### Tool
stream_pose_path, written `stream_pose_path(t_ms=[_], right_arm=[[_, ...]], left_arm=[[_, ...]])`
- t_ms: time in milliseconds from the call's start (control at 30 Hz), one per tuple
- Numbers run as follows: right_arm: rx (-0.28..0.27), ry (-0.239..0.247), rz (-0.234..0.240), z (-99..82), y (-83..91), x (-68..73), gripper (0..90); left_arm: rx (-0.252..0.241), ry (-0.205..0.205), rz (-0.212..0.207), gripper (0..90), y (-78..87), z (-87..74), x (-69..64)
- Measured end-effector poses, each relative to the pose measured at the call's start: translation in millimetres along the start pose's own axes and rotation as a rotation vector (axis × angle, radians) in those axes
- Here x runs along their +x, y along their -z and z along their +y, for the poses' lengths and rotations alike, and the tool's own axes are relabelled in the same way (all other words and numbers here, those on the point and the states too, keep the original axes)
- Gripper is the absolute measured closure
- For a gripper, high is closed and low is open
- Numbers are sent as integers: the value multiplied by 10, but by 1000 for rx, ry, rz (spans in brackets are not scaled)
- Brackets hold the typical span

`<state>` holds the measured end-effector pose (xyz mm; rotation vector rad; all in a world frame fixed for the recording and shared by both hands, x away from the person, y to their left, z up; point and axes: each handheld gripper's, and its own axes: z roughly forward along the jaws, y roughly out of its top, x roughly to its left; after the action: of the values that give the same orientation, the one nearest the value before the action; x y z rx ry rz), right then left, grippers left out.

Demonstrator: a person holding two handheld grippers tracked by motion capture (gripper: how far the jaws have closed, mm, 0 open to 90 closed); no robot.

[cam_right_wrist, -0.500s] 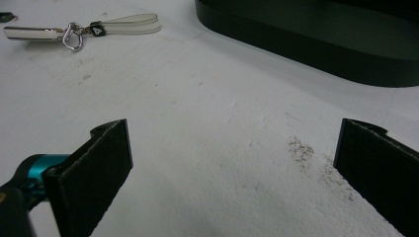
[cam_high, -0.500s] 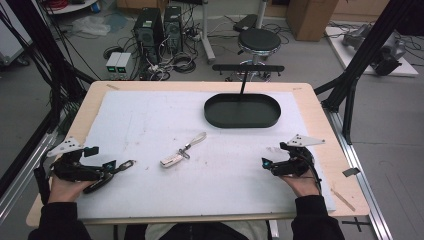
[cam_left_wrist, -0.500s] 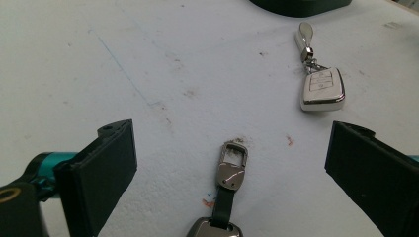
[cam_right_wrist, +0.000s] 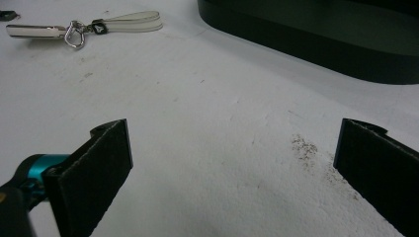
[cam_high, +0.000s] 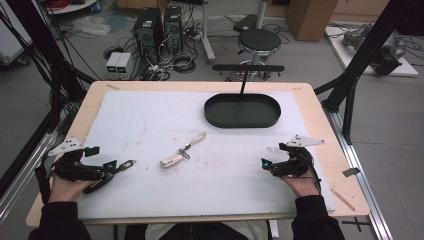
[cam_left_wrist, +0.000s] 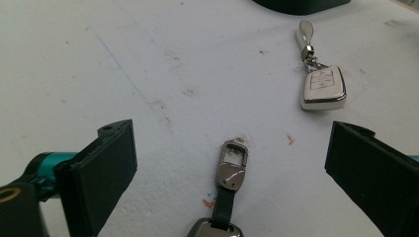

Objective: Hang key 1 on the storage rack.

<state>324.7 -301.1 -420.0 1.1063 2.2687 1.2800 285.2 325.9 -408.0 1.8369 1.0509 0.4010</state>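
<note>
White mat (cam_high: 165, 125) showing faint brown smudges, one thin blue pencil-like line and small red flecks. Tray (cam_high: 242, 111) appearing solid black. White key fob (cam_left_wrist: 323, 88) showing silver chrome edging and a cream strap. Dark key fob (cam_left_wrist: 225, 197) showing a black strap and chrome buckle. Left gripper (cam_left_wrist: 232, 168) and right gripper (cam_right_wrist: 232, 163) both showing black pads with teal fittings. Table (cam_high: 325, 120) rim showing pale wood.

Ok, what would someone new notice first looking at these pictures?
Probably the white key fob with its pale strap, lying alone mid-table on the white mat. Behind it to the right sits a black oval tray. A second, dark-strapped key fob lies between the open jaws of the left claw.
</note>
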Motion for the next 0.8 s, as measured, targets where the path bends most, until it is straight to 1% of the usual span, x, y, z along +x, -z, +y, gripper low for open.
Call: stream_pose_path(t_ms=[67, 233, 300, 400, 433, 500, 567, 600, 633, 733, 800], right_arm=[[2, 1, -1, 3, -6, 3, 7], [9, 0, -2, -4, -15, -3, 7], [7, -1, -3, -6, -16, -6, 7], [7, -1, -7, -9, -12, -7, 7], [7, -1, -8, -10, -11, -7, 7], [9, 0, -14, -20, -20, -6, 7], [16, 3, -14, -28, -31, -11, 7], [30, 3, -13, -44, -48, -25, 7], [30, 3, -13, -44, -48, -25, 7], [24, -3, -14, -50, -42, -35, 7], [17, -6, -15, -49, -32, -30, 7]], left_arm=[[1, 2, -7, 61, -12, 7, -2], [18, -20, -23, 61, -78, 53, -45], [29, -28, -25, 61, -101, 66, -61], [32, -28, -25, 61, -119, 89, -81], [44, -24, -29, 61, -140, 101, -84], [61, -31, -37, 61, -173, 114, -97], [82, -44, -44, 61, -212, 128, -126], [91, -53, -50, 61, -225, 143, -141], [94, -57, -54, 61, -237, 165, -162], [76, -72, -69, 61, -261, 249, -218], [70, -88, -61, 61, -298, 324, -260]])
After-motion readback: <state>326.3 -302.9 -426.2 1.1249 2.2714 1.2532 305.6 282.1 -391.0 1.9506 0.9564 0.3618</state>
